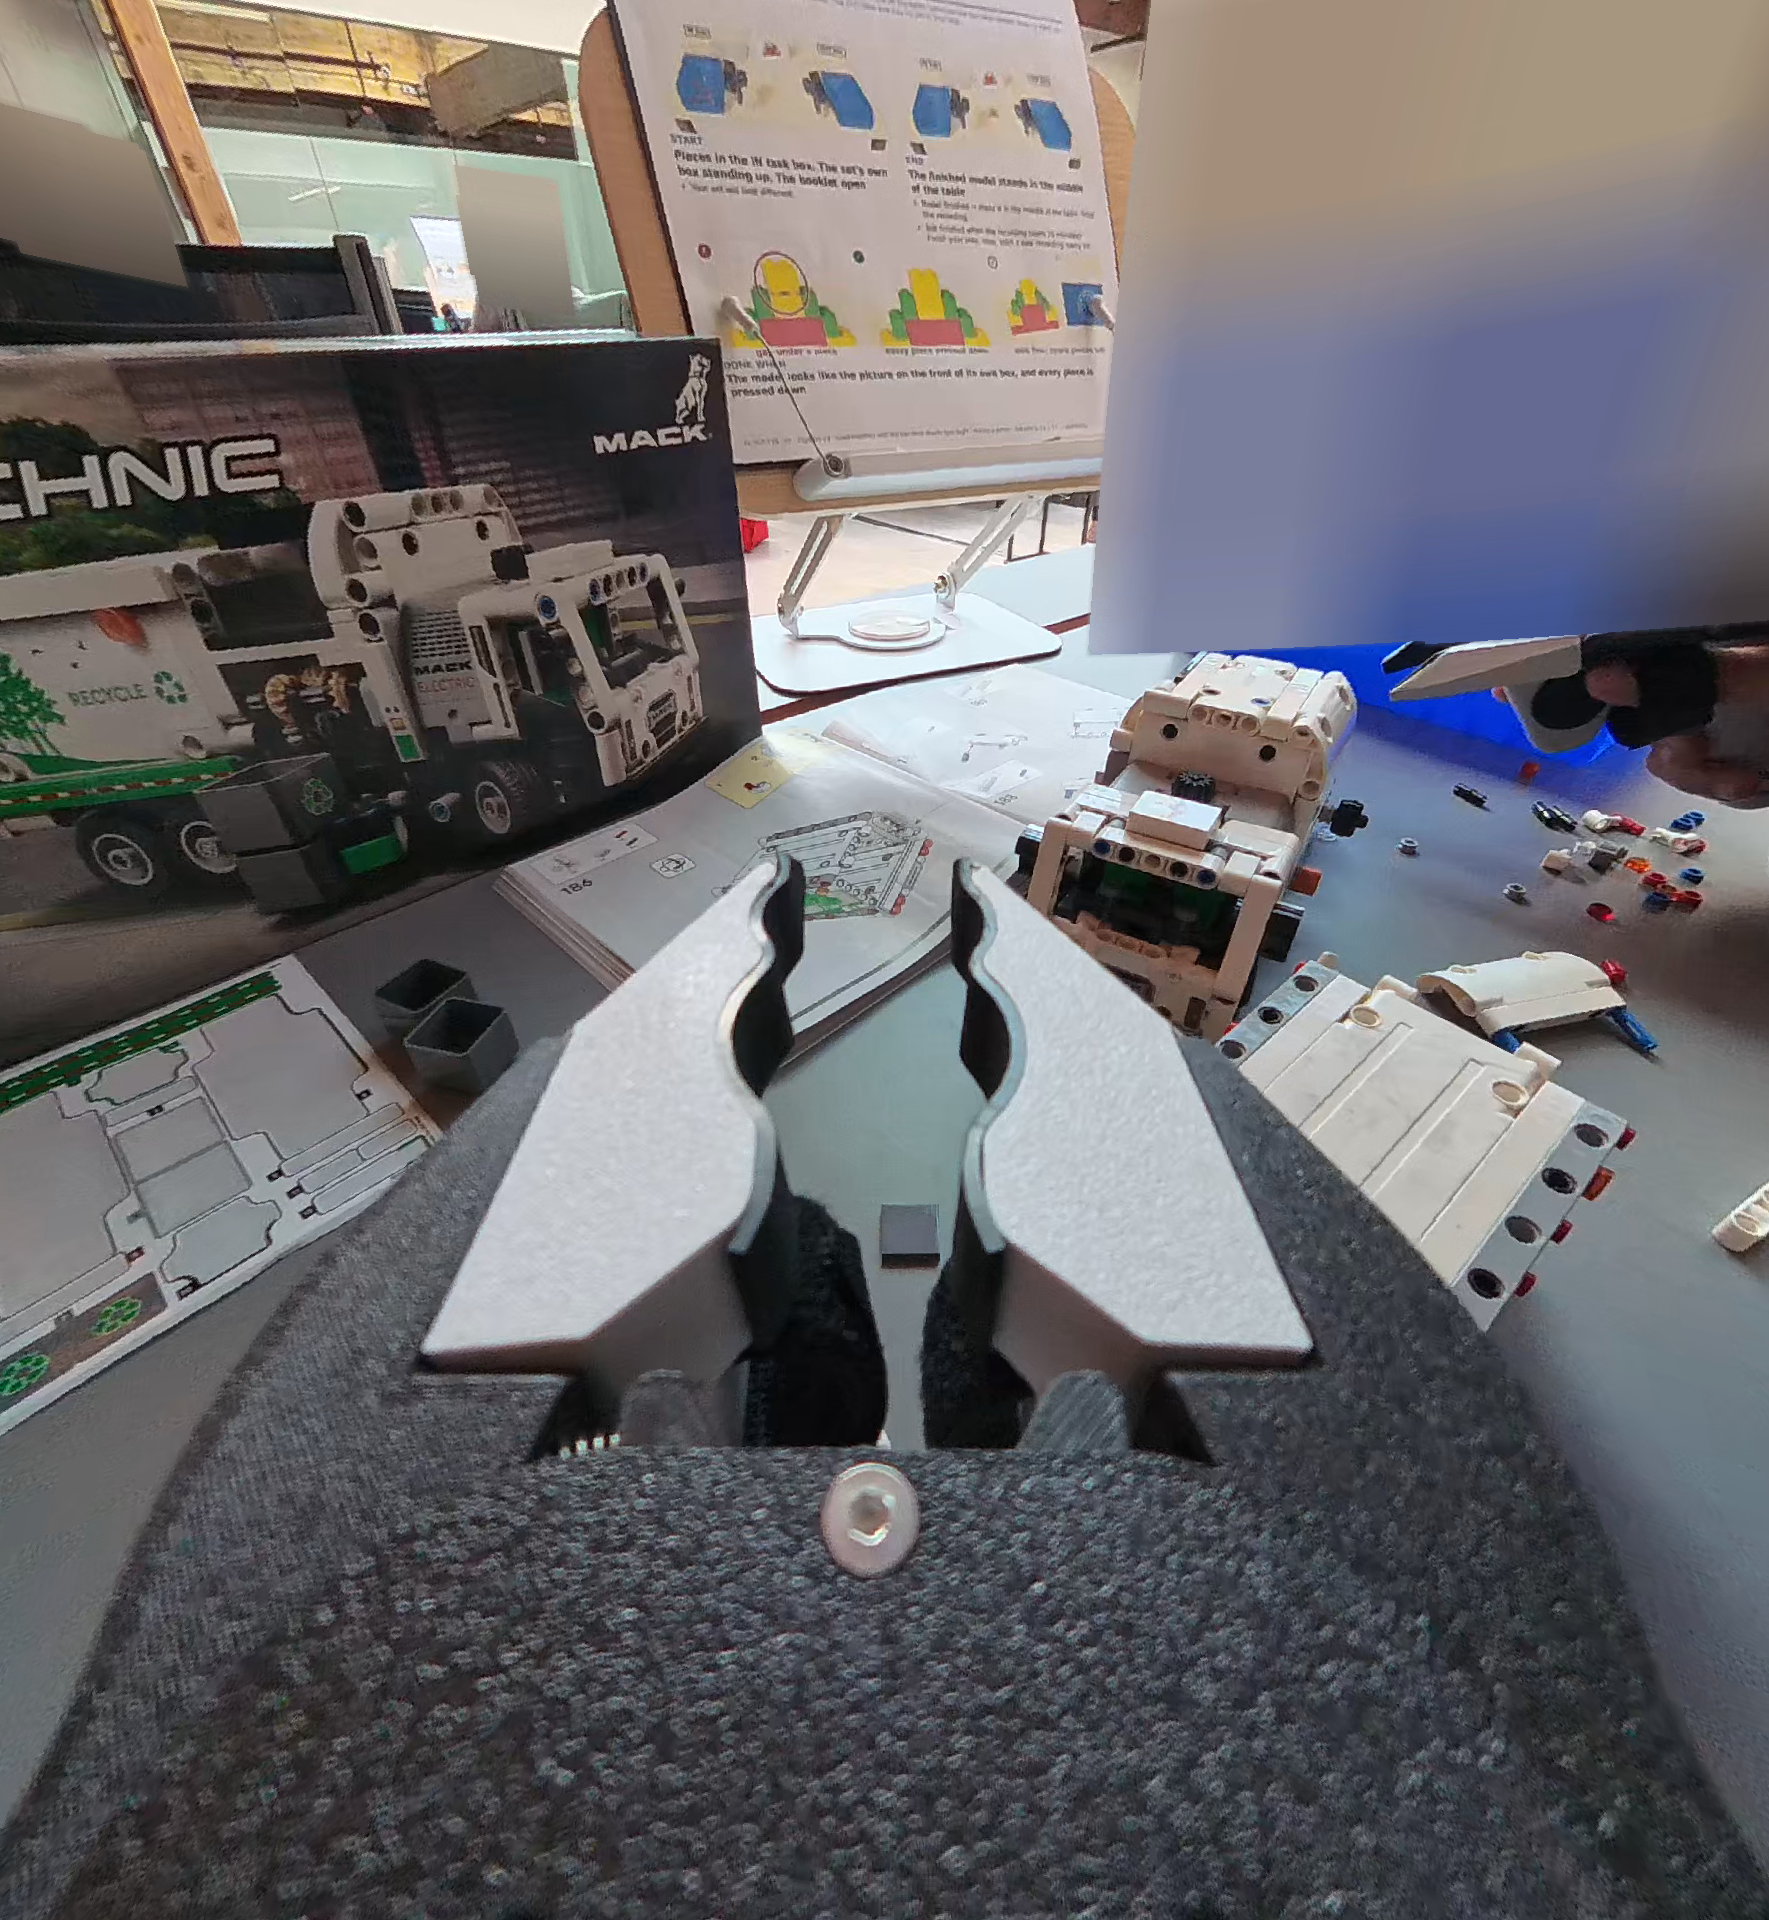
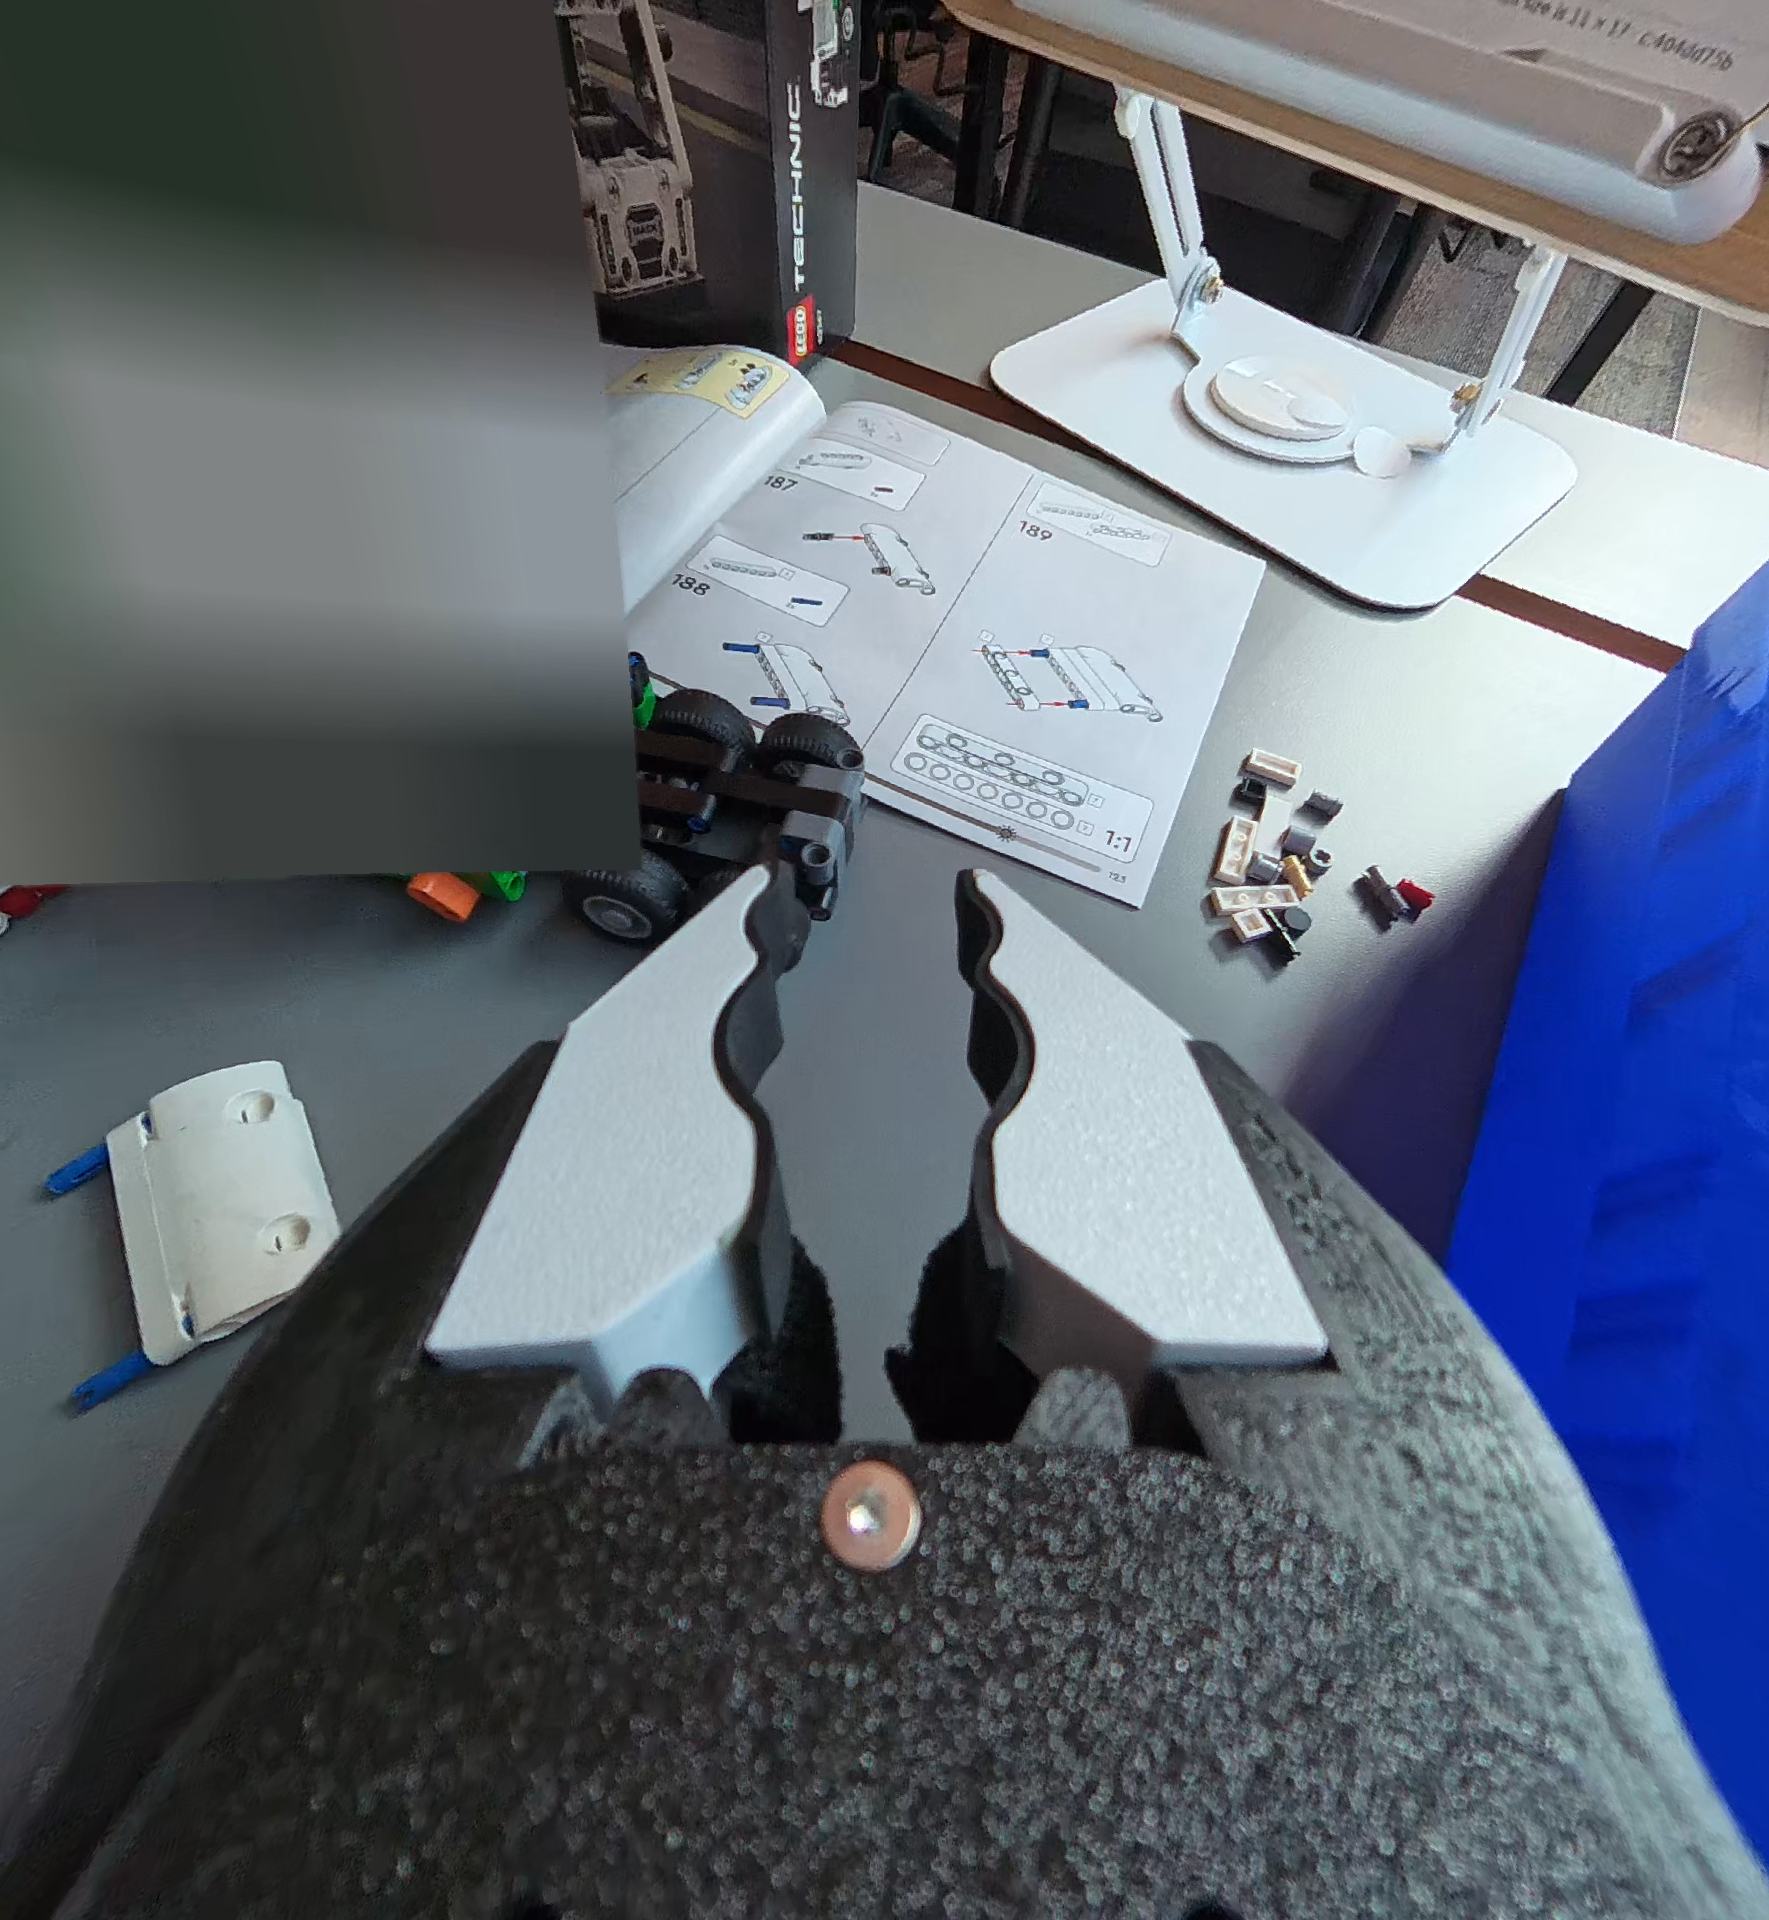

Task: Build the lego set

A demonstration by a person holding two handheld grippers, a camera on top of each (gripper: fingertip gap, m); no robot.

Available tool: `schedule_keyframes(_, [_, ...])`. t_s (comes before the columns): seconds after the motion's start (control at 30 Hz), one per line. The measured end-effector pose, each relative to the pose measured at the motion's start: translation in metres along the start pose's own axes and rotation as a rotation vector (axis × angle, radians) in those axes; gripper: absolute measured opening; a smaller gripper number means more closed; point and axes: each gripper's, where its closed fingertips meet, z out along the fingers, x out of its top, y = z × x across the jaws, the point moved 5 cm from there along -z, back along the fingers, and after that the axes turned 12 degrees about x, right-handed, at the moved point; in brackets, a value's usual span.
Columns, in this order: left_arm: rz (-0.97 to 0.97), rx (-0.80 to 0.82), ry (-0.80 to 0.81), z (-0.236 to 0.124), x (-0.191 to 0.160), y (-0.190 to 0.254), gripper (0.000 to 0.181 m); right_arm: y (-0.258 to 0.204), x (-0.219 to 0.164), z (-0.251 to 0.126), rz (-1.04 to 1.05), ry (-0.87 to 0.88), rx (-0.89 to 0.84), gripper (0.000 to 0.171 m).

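My left gripper (image 1: 872, 883) is open and empty, above the open instruction booklet (image 1: 714, 852). The half-built white truck cab (image 1: 1171, 842) stands just right of it, with a white ribbed panel assembly (image 1: 1420, 1122) and a small white curved panel (image 1: 1524, 992) lying in front. My right gripper (image 2: 864, 894) is open and empty over the grey table. It also shows far right in the left wrist view (image 1: 1482, 665). A black wheeled chassis (image 2: 745, 800) sits just beyond its left fingertip. A white curved panel with blue pins (image 2: 215, 1205) lies to the left. Booklet pages (image 2: 963, 644) lie ahead.
The set's box (image 1: 340, 623) stands at the back left. A sticker sheet (image 1: 153, 1174) and two small grey bins (image 1: 444, 1023) lie near it. A white stand (image 2: 1295, 436) holds a printed sheet. Small loose pieces (image 2: 1275, 862) (image 1: 1618, 852) are scattered. A blue bin (image 2: 1690, 1039) stands right. About 35 cm separates my left fingertips from my right.
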Motion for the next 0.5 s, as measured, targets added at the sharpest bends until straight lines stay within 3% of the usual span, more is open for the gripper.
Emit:
schedule_keyframes(0.2, [-0.007, -0.023, 0.01, -0.001, 0.0, 0.008, 0.025, -0.029, 0.008, 0.001, -0.102, 0.033, 0.126, 0.031])
schedule_keyframes(0.3, [0.011, -0.033, 0.009, -0.002, -0.001, 0.015, 0.025, -0.055, 0.004, 0.0, -0.179, 0.013, 0.273, 0.031])
schedule_keyframes(0.4, [0.036, -0.069, 0.008, -0.003, -0.002, 0.026, 0.023, -0.094, -0.01, -0.005, -0.218, -0.1, 0.468, 0.04])
schedule_keyframes(0.5, [0.078, -0.11, 0.033, -0.007, 0.002, 0.04, 0.023, -0.116, -0.034, -0.003, -0.334, -0.243, 0.466, 0.042])
